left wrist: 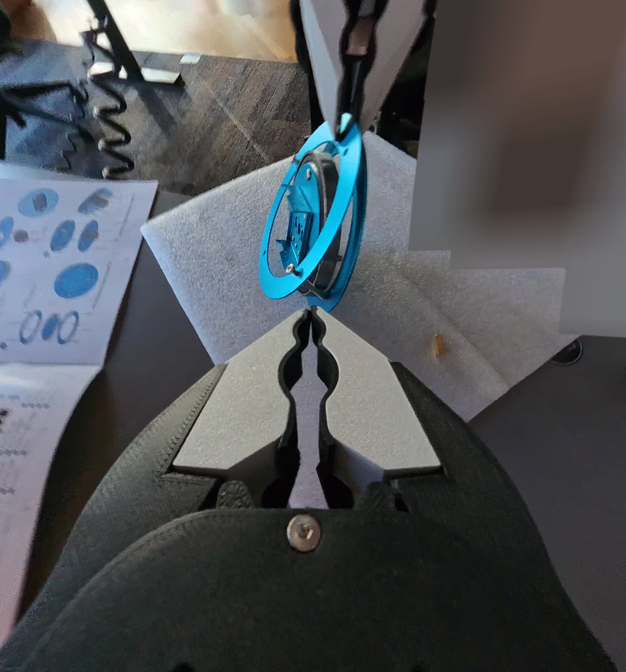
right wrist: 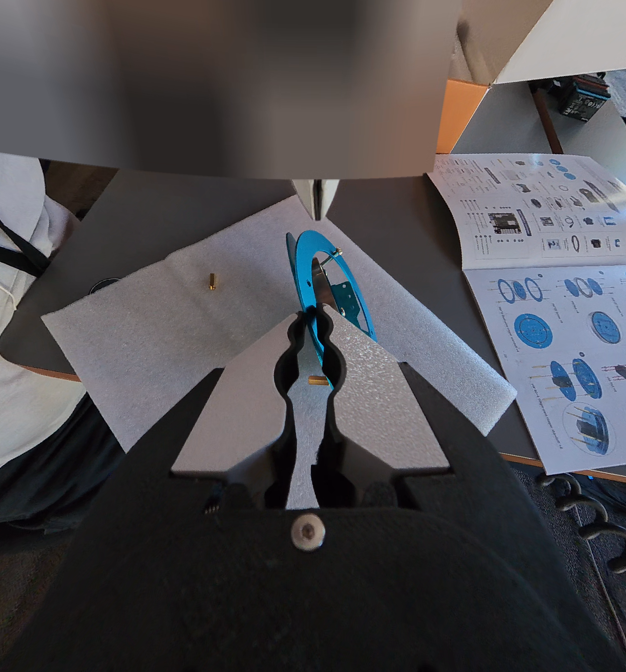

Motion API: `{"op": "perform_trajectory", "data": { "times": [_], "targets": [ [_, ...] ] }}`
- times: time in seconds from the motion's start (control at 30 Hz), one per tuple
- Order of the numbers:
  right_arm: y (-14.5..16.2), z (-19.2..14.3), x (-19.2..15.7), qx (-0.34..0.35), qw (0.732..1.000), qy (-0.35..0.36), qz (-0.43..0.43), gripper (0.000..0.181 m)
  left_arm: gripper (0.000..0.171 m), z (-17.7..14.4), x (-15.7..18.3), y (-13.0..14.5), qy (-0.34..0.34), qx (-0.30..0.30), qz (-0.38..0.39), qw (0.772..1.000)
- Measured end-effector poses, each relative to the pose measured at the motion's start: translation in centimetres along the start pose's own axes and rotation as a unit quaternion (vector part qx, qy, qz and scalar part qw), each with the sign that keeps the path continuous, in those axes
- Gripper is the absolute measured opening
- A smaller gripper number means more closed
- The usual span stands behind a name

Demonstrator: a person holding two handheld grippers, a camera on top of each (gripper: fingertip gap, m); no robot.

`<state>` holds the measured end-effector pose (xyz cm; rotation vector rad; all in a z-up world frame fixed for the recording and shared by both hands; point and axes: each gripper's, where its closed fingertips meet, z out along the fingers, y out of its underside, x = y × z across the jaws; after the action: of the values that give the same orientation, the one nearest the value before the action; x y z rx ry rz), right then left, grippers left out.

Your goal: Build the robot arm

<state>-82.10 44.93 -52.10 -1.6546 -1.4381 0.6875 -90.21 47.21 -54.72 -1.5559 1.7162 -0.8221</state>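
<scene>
A blue metal ring assembly [left wrist: 271, 232] stands on edge above a white foam sheet [left wrist: 209, 262]; it has two blue plates, a black band between them and small screws. My right gripper [right wrist: 313, 314] is shut on the rim of the assembly [right wrist: 309, 251]. In the left wrist view it [left wrist: 346, 127] comes down from above onto the top edge. My left gripper [left wrist: 310, 315] is shut, its tips just below the assembly's lower edge. In the right wrist view it [right wrist: 317, 214] sits a little apart from the far rim. I cannot tell whether it pinches anything small.
Two brass standoffs [right wrist: 211, 282] [right wrist: 317, 380] lie on the foam sheet [right wrist: 151, 345]; one shows in the left wrist view [left wrist: 439, 345]. Open instruction sheets [right wrist: 559, 309] [left wrist: 49, 254] lie on the dark table [right wrist: 395, 225]. A person in a white top [right wrist: 2, 309] is close by. A cardboard box [right wrist: 460, 116] stands behind. The gap from one gripper's tips to the other's is roughly 10 centimetres.
</scene>
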Motion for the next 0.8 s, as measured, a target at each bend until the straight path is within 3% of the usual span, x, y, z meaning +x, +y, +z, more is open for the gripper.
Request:
{"op": "perform_trajectory", "data": {
  "times": [0.07,0.17,0.3,0.4,0.53,0.8],
  "targets": [
    [0.0,0.0,0.0,0.001,1.0,0.001,0.0,0.004,0.004,0.9,-0.2,0.9,0.0,-0.012,-0.092,0.996],
    [-0.1,0.1,-0.1,0.003,1.0,0.0,-0.001,0.004,0.007,2.1,0.8,1.0,0.066,0.011,-0.233,0.97],
    [-0.1,0.1,-0.1,0.002,1.0,0.0,-0.003,0.004,0.005,2.3,0.0,0.8,0.11,0.065,-0.335,0.933],
    [0.0,0.1,-0.1,0.001,1.0,-0.001,-0.004,0.004,0.011,2.0,-0.1,0.1,0.143,0.1,-0.358,0.917],
    [0.0,0.1,0.0,0.005,1.0,-0.002,-0.002,0.004,0.026,2.6,-0.2,0.3,0.149,0.091,-0.346,0.922],
    [0.0,0.0,0.1,0.01,1.0,-0.002,-0.001,0.004,0.006,3.0,-0.3,-0.4,0.18,0.116,-0.367,0.905]
  ]
}}
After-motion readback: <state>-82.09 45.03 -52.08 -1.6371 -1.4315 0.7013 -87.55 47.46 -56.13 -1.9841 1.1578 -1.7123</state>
